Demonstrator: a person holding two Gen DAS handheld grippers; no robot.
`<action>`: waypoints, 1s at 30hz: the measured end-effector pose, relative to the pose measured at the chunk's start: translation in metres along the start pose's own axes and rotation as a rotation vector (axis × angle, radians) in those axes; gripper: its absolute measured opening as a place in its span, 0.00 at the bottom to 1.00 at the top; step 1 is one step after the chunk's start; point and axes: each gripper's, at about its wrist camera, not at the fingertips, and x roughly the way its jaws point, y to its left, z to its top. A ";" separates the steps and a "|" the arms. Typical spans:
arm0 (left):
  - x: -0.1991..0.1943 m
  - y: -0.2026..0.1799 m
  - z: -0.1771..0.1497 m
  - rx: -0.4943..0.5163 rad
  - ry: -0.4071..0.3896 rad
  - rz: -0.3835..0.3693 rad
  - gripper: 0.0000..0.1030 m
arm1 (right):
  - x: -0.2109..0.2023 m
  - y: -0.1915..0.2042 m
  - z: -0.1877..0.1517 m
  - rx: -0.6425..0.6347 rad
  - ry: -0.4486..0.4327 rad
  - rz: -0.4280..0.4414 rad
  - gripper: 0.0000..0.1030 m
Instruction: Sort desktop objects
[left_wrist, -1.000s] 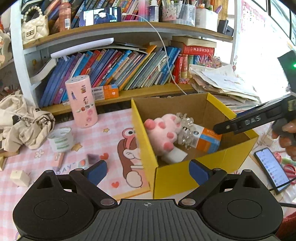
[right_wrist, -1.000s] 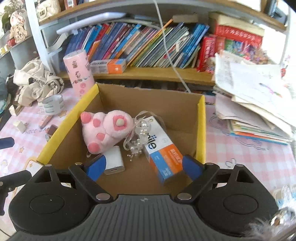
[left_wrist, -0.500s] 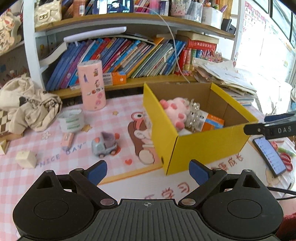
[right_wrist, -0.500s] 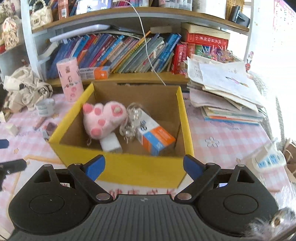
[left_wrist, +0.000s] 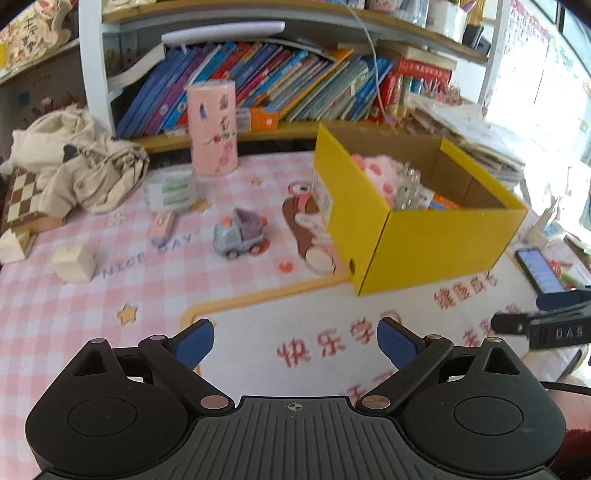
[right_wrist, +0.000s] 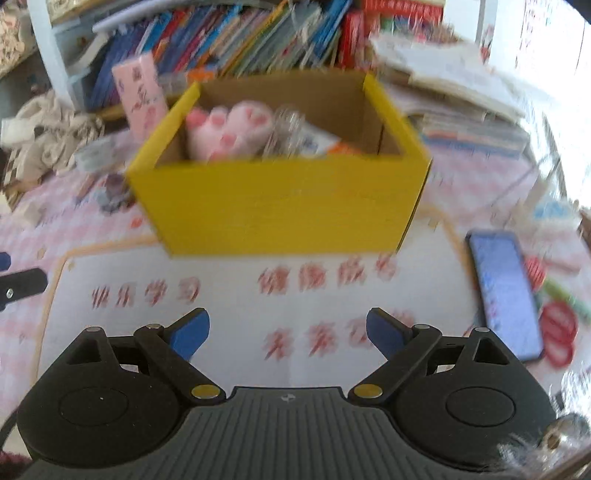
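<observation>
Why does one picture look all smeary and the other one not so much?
In the right wrist view the camera is moving, so the yellow box and phone smear, and the far right washes out white. The left wrist view is sharper: the toy truck shows clearly, though the shelves bend from the fisheye lens.

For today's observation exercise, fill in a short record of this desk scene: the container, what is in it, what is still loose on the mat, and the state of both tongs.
container: yellow box, open top, standing on the mat
in box: pink plush toy, clear beaded item, orange and white carton
loose on mat: toy truck, tape roll, pink eraser, wooden block
upright behind: pink cylinder
right of box: phone, screen lit
left tongs: open, holding nothing
right tongs: open, holding nothing
</observation>
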 end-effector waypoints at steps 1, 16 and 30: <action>0.000 0.000 -0.003 0.003 0.008 0.000 0.94 | 0.000 0.004 -0.002 -0.007 0.005 -0.002 0.90; -0.015 0.020 -0.029 0.003 0.047 0.002 0.94 | -0.002 0.045 -0.027 -0.079 0.050 -0.002 0.90; -0.032 0.059 -0.050 -0.042 0.056 0.036 0.94 | -0.001 0.096 -0.036 -0.155 0.061 0.033 0.92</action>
